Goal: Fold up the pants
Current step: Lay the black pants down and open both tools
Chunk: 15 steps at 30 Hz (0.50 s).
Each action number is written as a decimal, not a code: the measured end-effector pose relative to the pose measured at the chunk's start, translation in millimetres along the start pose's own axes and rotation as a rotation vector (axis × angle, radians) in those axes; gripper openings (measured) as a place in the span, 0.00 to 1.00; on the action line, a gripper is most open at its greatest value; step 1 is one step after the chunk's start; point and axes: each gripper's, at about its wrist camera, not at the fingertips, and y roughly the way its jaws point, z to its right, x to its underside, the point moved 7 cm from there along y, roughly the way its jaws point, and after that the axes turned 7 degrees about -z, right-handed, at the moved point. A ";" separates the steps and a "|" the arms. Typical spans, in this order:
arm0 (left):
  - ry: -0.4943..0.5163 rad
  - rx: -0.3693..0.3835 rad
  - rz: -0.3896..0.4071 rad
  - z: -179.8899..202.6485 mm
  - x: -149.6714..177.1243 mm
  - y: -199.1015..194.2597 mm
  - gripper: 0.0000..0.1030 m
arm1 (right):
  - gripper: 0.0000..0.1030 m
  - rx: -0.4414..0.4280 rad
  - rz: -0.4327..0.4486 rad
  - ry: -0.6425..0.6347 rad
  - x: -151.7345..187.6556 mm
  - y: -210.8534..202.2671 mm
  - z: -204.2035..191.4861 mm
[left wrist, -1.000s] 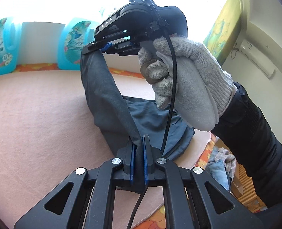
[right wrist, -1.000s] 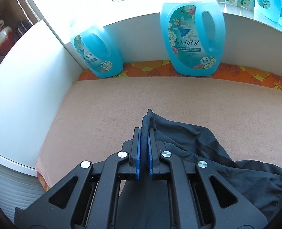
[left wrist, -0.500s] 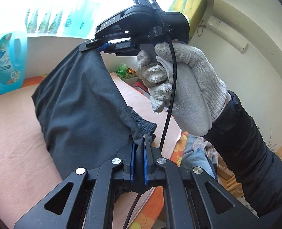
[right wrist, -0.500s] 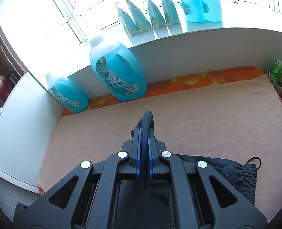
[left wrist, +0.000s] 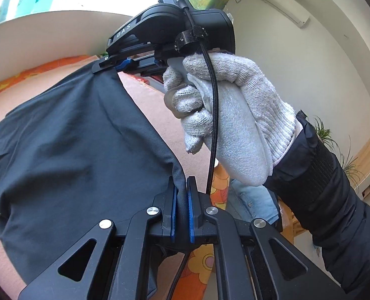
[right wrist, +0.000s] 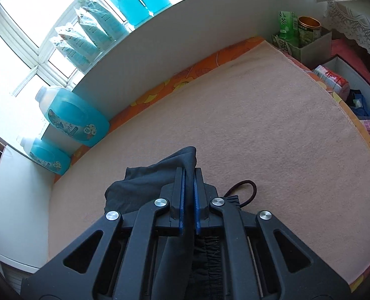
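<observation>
The dark grey pants (left wrist: 67, 155) hang as a stretched sheet between my two grippers, above the pink blanket (right wrist: 260, 135). My left gripper (left wrist: 181, 187) is shut on one edge of the fabric. My right gripper (right wrist: 188, 175) is shut on another edge; it also shows in the left wrist view (left wrist: 110, 65), held by a white-gloved hand (left wrist: 230, 115). In the right wrist view the pants (right wrist: 145, 177) bunch below the fingers, with the elastic waistband (right wrist: 207, 257) and a drawstring loop (right wrist: 245, 190) under them.
Blue detergent bottles (right wrist: 72, 117) stand along the white wall, with refill pouches (right wrist: 90, 35) on the sill. Boxes with tins (right wrist: 300, 35) and packets (right wrist: 332, 80) sit past the blanket's right edge. A pile of clothes (left wrist: 250, 202) lies beside the table.
Both grippers have lifted and swung the pants to the right. The fabric has spread from a narrow strip into a wide hanging sheet. Both grips stay shut.
</observation>
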 end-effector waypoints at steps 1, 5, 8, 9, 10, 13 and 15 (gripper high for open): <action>0.002 0.004 -0.007 1.2 -1.5 5.2 0.06 | 0.07 0.001 -0.002 0.010 0.6 2.4 7.5; 0.014 -0.006 -0.014 -0.2 -6.6 16.3 0.06 | 0.07 0.000 -0.008 0.043 -3.3 14.1 25.9; 0.017 -0.021 -0.015 5.4 -9.4 17.4 0.06 | 0.07 0.004 -0.022 0.034 -4.6 23.2 28.7; 0.016 -0.020 -0.017 10.1 -4.7 15.0 0.06 | 0.07 0.005 -0.026 0.026 -4.8 24.9 28.0; 0.014 -0.028 -0.020 10.0 -4.2 14.0 0.10 | 0.07 0.004 -0.024 0.024 -4.9 24.8 27.8; 0.043 -0.047 -0.028 16.2 4.2 9.1 0.15 | 0.29 0.022 0.008 0.025 -5.0 14.0 27.8; 0.057 -0.064 -0.034 18.7 9.0 4.7 0.28 | 0.47 0.044 0.055 0.008 -4.1 -2.3 25.2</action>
